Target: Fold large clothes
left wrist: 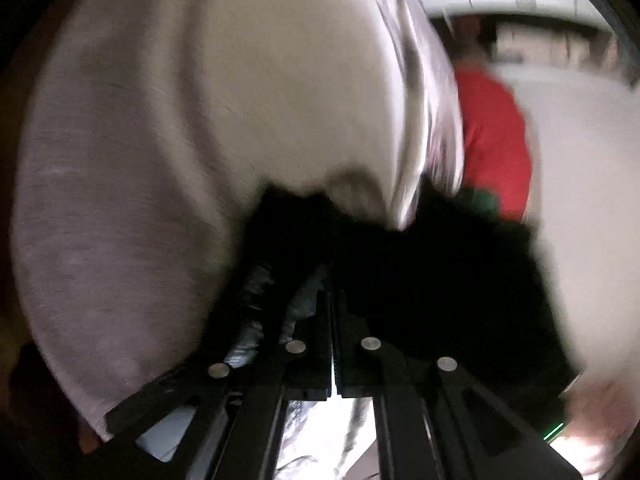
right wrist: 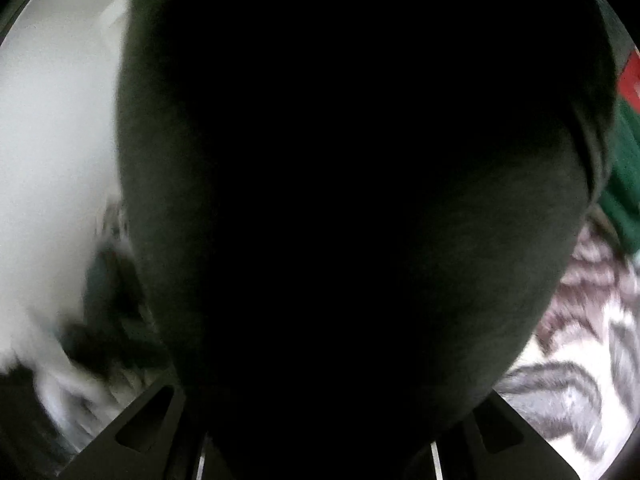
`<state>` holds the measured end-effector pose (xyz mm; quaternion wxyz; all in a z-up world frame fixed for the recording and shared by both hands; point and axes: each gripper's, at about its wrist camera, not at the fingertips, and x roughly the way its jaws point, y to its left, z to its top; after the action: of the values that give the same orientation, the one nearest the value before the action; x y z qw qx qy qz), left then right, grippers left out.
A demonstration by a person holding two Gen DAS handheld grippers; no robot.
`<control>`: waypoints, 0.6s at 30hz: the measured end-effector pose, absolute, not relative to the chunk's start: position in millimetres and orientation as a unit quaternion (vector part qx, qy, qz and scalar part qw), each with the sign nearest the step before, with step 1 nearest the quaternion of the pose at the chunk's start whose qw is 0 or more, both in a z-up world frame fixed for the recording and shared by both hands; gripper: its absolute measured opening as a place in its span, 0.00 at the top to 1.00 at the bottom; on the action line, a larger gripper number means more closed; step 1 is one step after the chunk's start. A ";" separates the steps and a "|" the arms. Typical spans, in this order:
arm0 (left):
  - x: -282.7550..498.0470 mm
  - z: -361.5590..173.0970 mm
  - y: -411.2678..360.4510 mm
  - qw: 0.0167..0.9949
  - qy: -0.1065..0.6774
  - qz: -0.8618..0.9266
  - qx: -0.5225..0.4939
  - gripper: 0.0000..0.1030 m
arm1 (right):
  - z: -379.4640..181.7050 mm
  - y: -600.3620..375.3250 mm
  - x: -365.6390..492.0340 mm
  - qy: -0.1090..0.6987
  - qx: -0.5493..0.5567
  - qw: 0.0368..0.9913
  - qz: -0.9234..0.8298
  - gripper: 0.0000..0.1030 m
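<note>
A black garment (left wrist: 440,280) hangs across the lower right of the left wrist view. My left gripper (left wrist: 332,284) is shut on its edge, and the cloth bunches over the fingertips. A pale grey cloth (left wrist: 160,140), badly blurred, fills the left half of that view. In the right wrist view the same dark garment (right wrist: 340,180) covers nearly the whole picture. It hides the fingertips of my right gripper (right wrist: 320,320). Only the gripper's black arms (right wrist: 144,428) show at the bottom, drawn in close, with the cloth draped from between them.
A red garment (left wrist: 492,140) with a green part (left wrist: 480,200) lies beyond the black one; its green part (right wrist: 624,184) shows at the right wrist view's right edge. Grey-and-white striped fabric (right wrist: 580,380) lies underneath. A white surface (left wrist: 592,200) is at the right.
</note>
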<state>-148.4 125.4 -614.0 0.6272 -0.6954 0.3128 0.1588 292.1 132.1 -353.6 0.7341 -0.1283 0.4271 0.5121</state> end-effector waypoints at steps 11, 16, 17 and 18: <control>-232.5 -598.6 131.8 0.608 0.254 0.221 -0.719 0.33 | -400.2 200.8 191.2 0.414 -0.318 0.639 0.565 0.35; -186.9 -572.5 125.7 0.643 0.276 0.185 -0.690 0.33 | -356.9 188.3 217.7 0.501 -0.276 0.598 0.562 0.22; -175.1 -565.0 125.1 0.652 0.292 0.176 -0.677 0.33 | -344.5 182.7 225.3 0.526 -0.260 0.586 0.559 0.22; -156.2 -558.8 123.7 0.660 0.309 0.168 -0.664 0.33 | -341.4 151.2 199.8 0.544 -0.250 0.579 0.553 0.22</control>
<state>-156.2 123.7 -558.8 0.6597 -0.6639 0.3094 0.1682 199.8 151.2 -341.4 0.5786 -0.2504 0.5443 0.5534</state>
